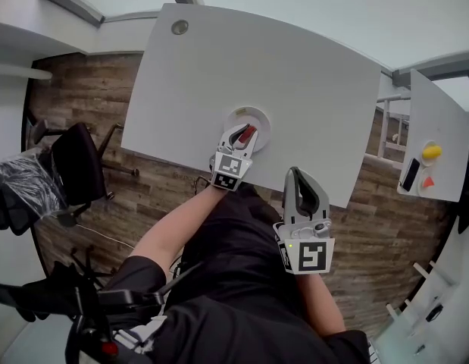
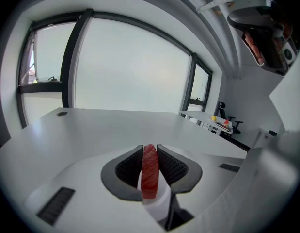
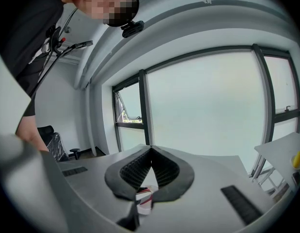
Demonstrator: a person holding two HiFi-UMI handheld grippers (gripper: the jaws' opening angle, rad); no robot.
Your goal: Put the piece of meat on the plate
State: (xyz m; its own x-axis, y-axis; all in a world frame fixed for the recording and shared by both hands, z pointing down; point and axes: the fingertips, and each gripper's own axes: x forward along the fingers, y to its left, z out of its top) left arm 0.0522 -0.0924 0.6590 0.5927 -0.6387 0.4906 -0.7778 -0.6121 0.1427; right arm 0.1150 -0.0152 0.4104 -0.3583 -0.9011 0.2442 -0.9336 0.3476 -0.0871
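Overhead, the left gripper (image 1: 241,136) carries the flat red slice of meat (image 1: 248,133) between its jaws. The round white plate (image 1: 259,117) lies right beneath those jaws on the white table (image 1: 295,74). The right gripper (image 1: 295,173) hangs short of the table's near edge. In the left gripper view, black ribbed pads (image 2: 128,166) clamp the slice upright. In the right gripper view, the jaws meet tip to tip.

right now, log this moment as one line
left tool: shut on piece of meat, over plate | right tool: shut, empty, at table edge | step: meat not yet released
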